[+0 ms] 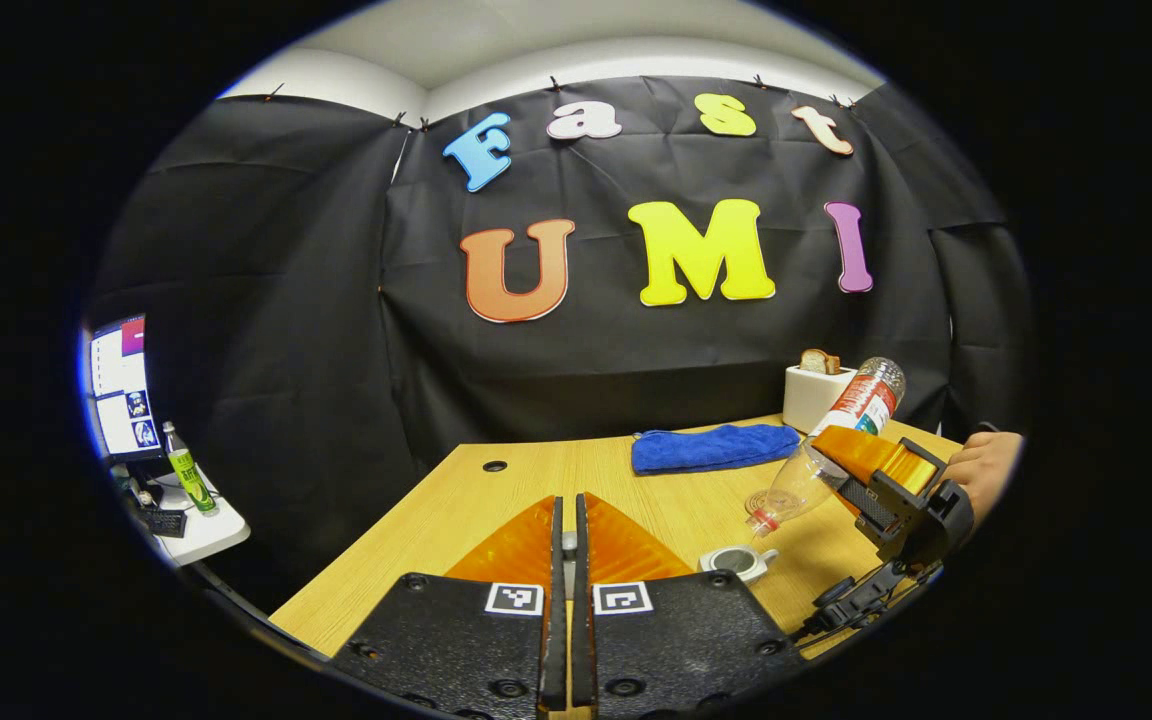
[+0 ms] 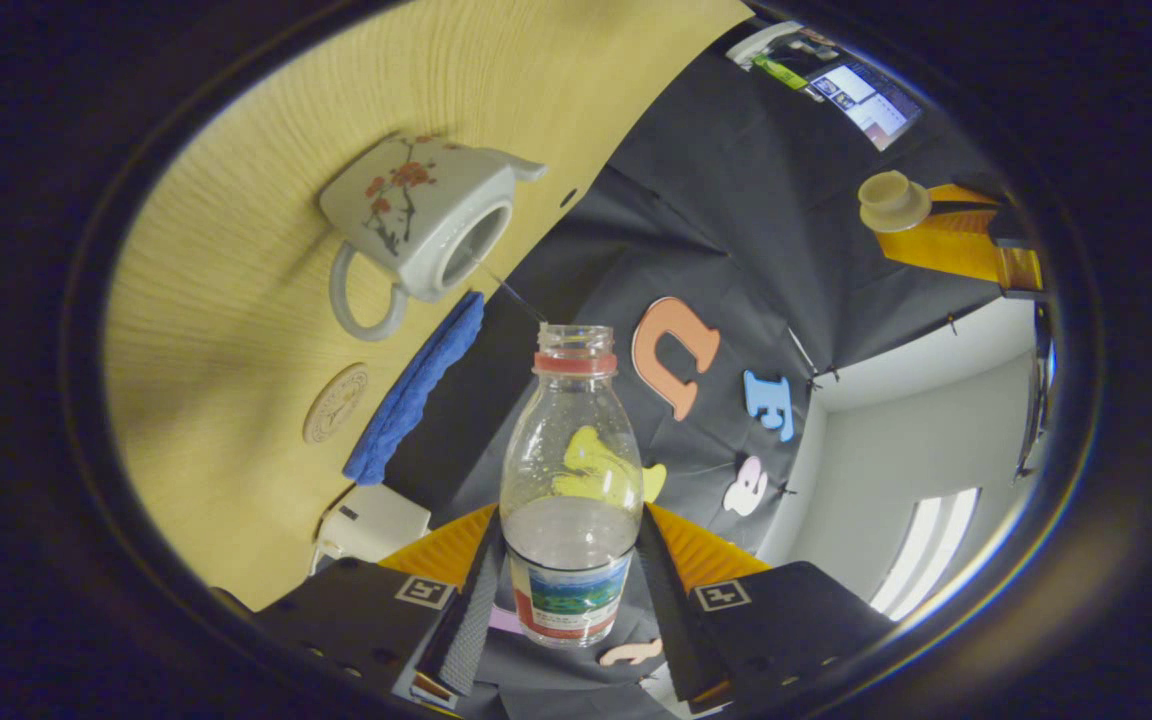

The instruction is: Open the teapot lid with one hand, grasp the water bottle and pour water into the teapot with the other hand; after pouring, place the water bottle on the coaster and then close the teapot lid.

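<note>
In the right gripper view my right gripper (image 2: 571, 522) is shut on the clear water bottle (image 2: 571, 470). The bottle is uncapped, and a thin stream runs from its mouth towards the open white flowered teapot (image 2: 426, 215). A round coaster (image 2: 336, 403) lies on the wood near the teapot. In the left gripper view the bottle (image 1: 826, 455) tilts mouth-down above the teapot (image 1: 736, 562), and a hand (image 1: 986, 468) holds that gripper (image 1: 861, 452). My left gripper (image 1: 566, 505) is raised and pinches the teapot lid (image 2: 891, 200) between its fingers.
A blue cloth (image 1: 711, 447) lies at the back of the wooden table (image 1: 456, 520), with a white toaster holding bread (image 1: 816, 392) at the back right. A side table with a monitor and a green bottle (image 1: 186, 470) stands off to the left. A cable (image 1: 851, 600) trails near the front right.
</note>
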